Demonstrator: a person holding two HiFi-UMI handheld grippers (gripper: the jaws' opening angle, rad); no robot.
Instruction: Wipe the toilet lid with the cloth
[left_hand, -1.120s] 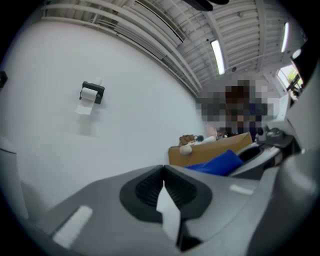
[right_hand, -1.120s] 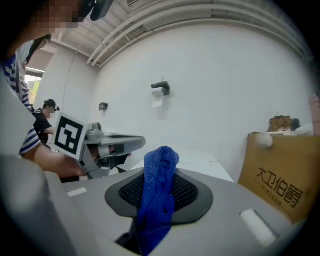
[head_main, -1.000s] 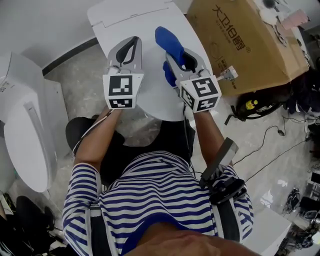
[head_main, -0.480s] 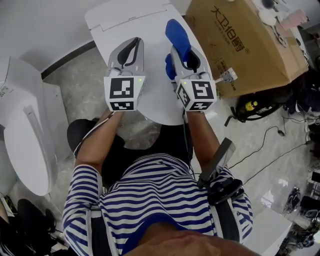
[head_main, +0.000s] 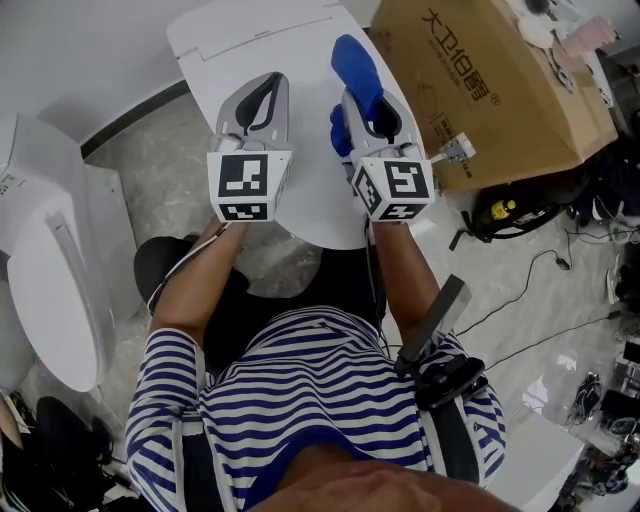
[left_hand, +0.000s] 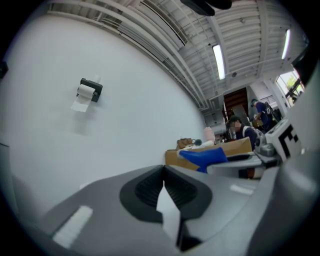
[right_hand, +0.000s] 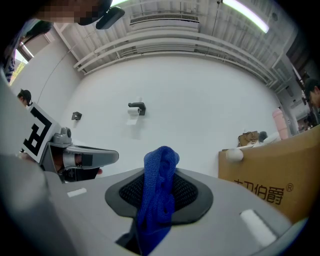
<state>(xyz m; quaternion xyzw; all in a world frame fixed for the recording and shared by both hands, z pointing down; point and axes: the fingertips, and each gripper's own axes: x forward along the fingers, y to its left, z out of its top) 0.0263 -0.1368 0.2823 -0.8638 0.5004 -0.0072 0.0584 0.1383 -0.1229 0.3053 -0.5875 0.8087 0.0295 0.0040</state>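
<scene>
The white toilet lid (head_main: 262, 40) lies closed at the top middle of the head view. Both grippers hover above it, side by side, jaws pointing toward the wall. My right gripper (head_main: 362, 100) is shut on a blue cloth (head_main: 355, 65). The cloth stands up from between its jaws (right_hand: 159, 190) and also hangs a little at the side. My left gripper (head_main: 270, 80) is shut, its tips meeting with nothing between them (left_hand: 163, 172). In the left gripper view the blue cloth (left_hand: 202, 159) shows to the right.
A big cardboard box (head_main: 490, 80) stands right of the toilet. A second white toilet (head_main: 55, 270) is at the left. Cables and dark gear (head_main: 500, 215) lie on the floor at the right. A paper-roll holder (left_hand: 89, 90) hangs on the white wall ahead.
Both grippers shifted slightly right and farther over the lid a second ago, the cloth going with the right one. In the last half second nothing visibly moved.
</scene>
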